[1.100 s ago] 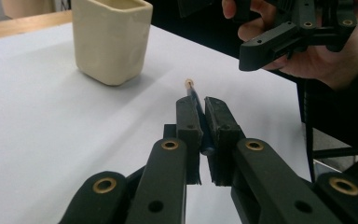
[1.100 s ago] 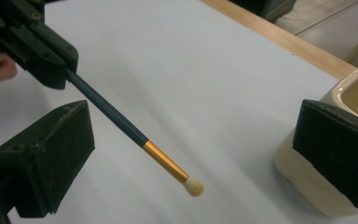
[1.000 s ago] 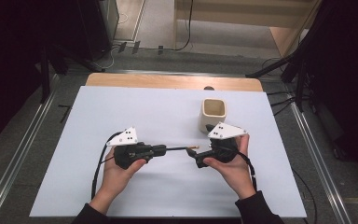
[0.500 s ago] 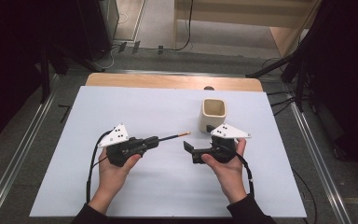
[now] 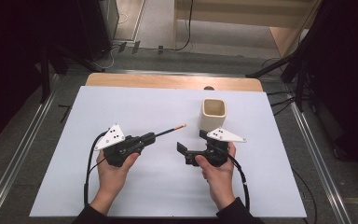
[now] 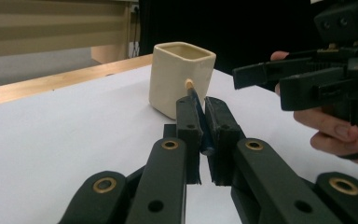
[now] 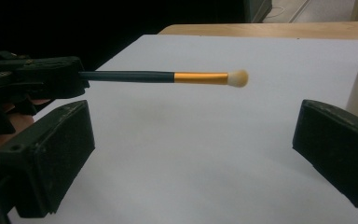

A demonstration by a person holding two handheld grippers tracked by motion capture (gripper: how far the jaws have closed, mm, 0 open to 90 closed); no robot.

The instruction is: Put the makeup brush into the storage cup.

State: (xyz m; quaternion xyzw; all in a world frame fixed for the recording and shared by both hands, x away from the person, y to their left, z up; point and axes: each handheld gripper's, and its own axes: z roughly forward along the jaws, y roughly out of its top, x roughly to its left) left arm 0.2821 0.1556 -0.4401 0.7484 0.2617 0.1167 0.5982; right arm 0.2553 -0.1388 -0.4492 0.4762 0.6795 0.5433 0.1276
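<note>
A slim brush (image 5: 168, 131) with a dark handle, a gold ferrule and a pale tip hangs above the white table, pointing up and right toward the cream square cup (image 5: 213, 114). My left gripper (image 5: 151, 137) is shut on its handle; in the left gripper view the brush (image 6: 195, 99) is pinched between the left gripper's (image 6: 203, 116) black jaws, with the cup (image 6: 182, 79) just behind. My right gripper (image 5: 192, 141) stands open near the cup. In the right gripper view the brush (image 7: 168, 77) crosses level beyond the right gripper (image 7: 193, 126), clear of both pads.
The white sheet (image 5: 158, 196) covers the table, with a wooden strip (image 5: 168, 81) along the far edge. Metal rails run down the floor on both sides. The other hand and its gripper (image 6: 317, 79) show at the right of the left gripper view.
The two grippers have drawn apart. The left one has moved left with the brush, whose tip has swung away from the right gripper's jaws and toward the far side.
</note>
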